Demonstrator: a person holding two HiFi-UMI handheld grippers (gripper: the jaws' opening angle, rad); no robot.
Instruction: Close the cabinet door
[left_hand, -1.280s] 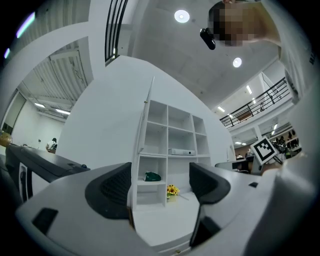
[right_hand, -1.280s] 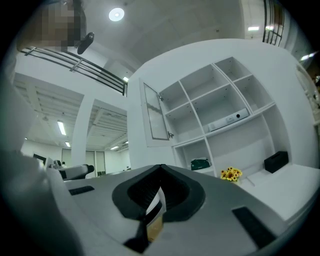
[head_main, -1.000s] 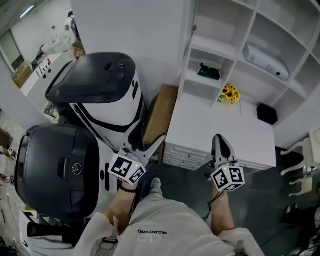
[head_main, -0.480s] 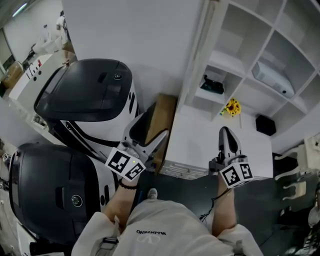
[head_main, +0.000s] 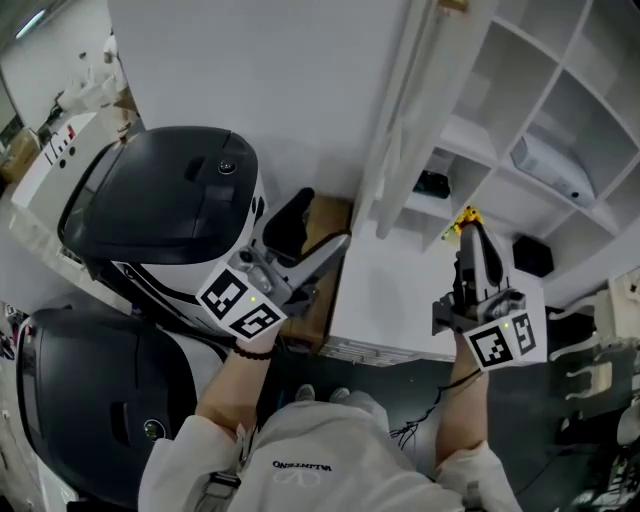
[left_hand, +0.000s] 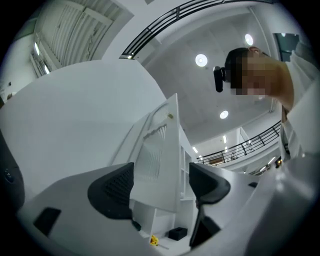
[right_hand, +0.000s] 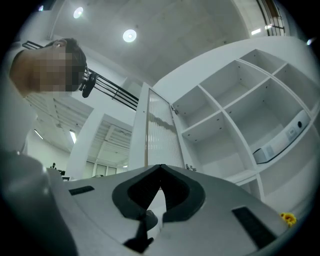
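The left gripper (head_main: 312, 235) reaches up from a bent forearm and angles right, its jaws wide apart and holding nothing; in the left gripper view they frame the leading edge of the ribbed cabinet door (left_hand: 160, 160), which lies beyond them. That door (head_main: 405, 120) stands swung out, edge-on, from the white shelf unit (head_main: 560, 110). The right gripper (head_main: 473, 240) is raised on a straighter forearm over the white counter (head_main: 390, 300), jaws pressed together and empty, pointing up at the shelves.
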